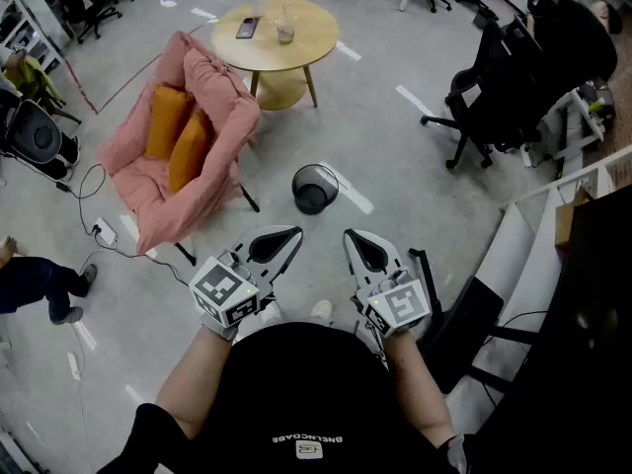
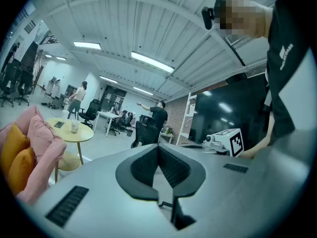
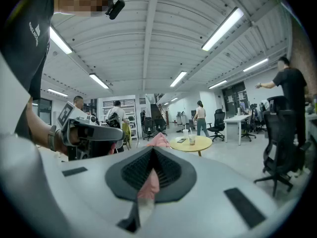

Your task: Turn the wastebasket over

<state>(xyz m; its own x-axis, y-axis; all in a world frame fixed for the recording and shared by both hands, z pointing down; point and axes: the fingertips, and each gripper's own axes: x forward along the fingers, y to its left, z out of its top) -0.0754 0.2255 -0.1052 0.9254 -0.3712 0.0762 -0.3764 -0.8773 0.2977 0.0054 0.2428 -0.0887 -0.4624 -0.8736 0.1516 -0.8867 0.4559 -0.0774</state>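
A black mesh wastebasket (image 1: 315, 188) stands upright on the grey floor with its open mouth up, a little ahead of both grippers. My left gripper (image 1: 294, 232) is held at waist height, shut, with nothing between its jaws. To its right my right gripper (image 1: 350, 236) is likewise shut and empty. Both point forward toward the wastebasket but are well short of it. The wastebasket does not show in either gripper view; the left gripper (image 2: 158, 148) and right gripper (image 3: 152, 152) views look out level across the room.
A pink armchair (image 1: 212, 141) with orange cushions stands left of the wastebasket. Behind it is a round wooden table (image 1: 276, 38) with a cup and a phone. A black office chair (image 1: 494, 97) is at the right, shelving at the far right, cables on the floor at left.
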